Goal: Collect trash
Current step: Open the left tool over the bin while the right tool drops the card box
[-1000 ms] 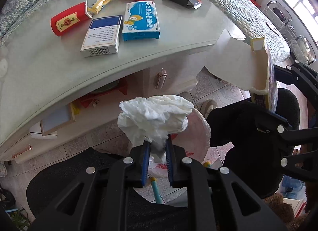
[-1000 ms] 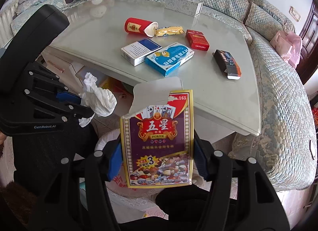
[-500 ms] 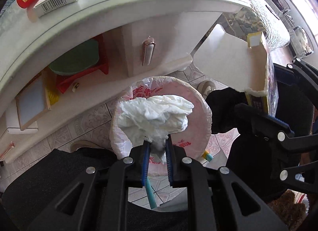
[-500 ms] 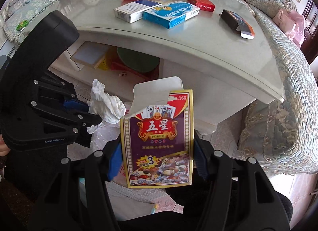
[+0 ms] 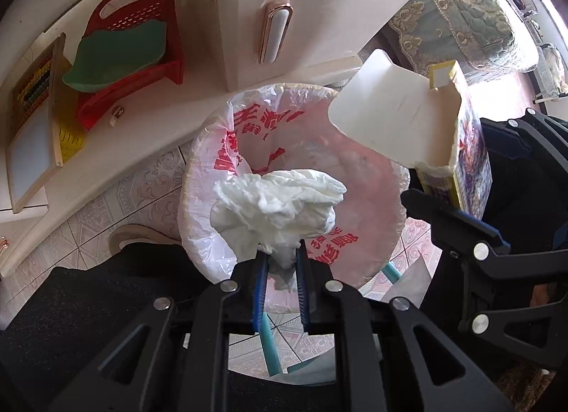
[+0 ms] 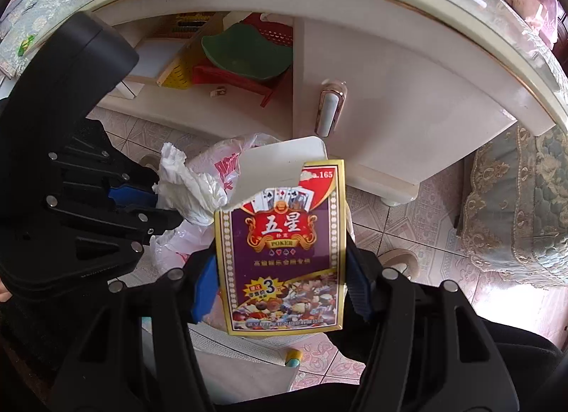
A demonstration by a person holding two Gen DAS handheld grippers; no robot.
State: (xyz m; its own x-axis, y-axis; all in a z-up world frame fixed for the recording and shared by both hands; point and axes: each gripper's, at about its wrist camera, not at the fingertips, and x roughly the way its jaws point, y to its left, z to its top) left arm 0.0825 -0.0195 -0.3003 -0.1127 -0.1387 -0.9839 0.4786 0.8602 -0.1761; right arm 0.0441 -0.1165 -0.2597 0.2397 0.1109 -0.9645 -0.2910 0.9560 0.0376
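Bag-lined bin (image 5: 213,149) sitting empty below. Left gripper (image 5: 280,263) clamping tissue wad (image 5: 277,206), right gripper (image 6: 280,270) pinching poker box (image 6: 284,245); both are dropping from tabletop height.

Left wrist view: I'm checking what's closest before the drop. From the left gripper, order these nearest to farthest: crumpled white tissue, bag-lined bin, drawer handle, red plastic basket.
1. Crumpled white tissue: clamped in the left gripper's jaws.
2. Bag-lined bin: directly below the tissue.
3. Drawer handle and red plastic basket: both beyond the bin under the table, handle straight ahead, basket upper left; too close to call.
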